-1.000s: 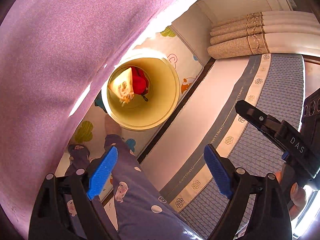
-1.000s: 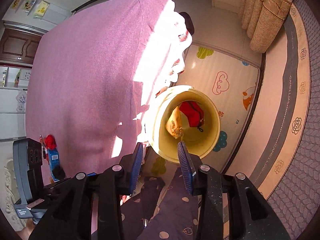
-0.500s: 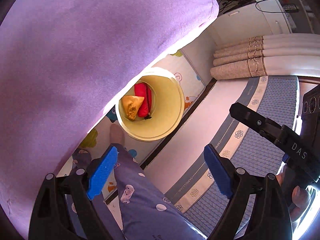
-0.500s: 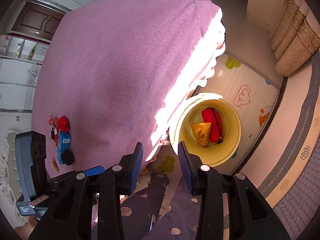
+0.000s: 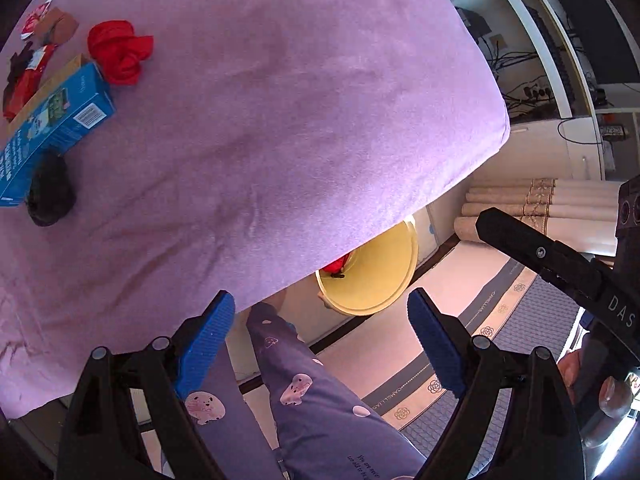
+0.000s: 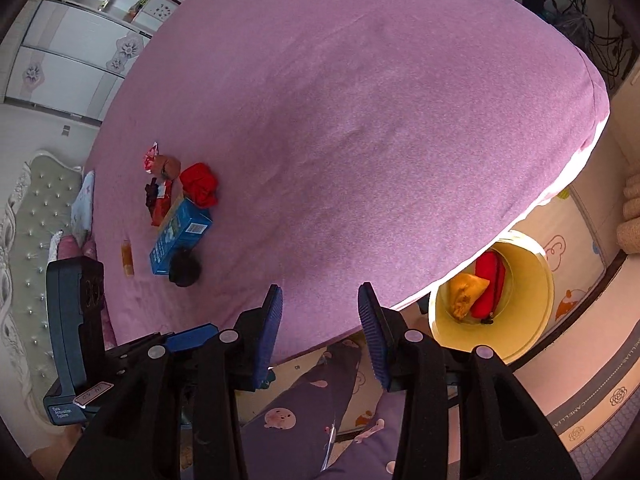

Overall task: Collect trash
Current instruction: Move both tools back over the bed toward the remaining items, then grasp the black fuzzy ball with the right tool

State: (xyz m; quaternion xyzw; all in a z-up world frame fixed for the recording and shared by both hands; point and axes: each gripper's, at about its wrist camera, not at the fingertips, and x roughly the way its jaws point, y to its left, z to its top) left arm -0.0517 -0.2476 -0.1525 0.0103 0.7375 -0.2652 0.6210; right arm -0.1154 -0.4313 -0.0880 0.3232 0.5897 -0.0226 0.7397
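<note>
Right wrist view takes in the pink-purple bed (image 6: 360, 120) filling most of the frame, its corner hanging over a play mat (image 6: 576, 236) on the floor. Just beside that corner stands the yellow bin (image 6: 536, 320), with an orange bag (image 6: 464, 292) and a red pouch (image 6: 490, 284) lying together at its bottom. The person's patterned pyjama leg (image 6: 320, 408) runs below the gripper. Well away from the bin, near the headboard side, the remaining trash sits in a cluster on the bed: a blue box (image 6: 180, 236), a crumpled red piece (image 6: 200, 188) touching its upper end, a dark round lump (image 6: 184, 268) at its lower end, a brown wad (image 6: 168, 166), and red wrappers (image 6: 160, 204) alongside.

The right gripper (image 6: 320, 316) hangs over the bed edge with its blue pads narrowly parted, holding nothing. In the left wrist view the left gripper (image 5: 320, 340) is spread wide and empty above the leg (image 5: 316, 400), with the bin (image 5: 384, 272) half hidden under the bed's (image 5: 280, 100) overhang and the blue box (image 5: 56, 120) far to the left.
</note>
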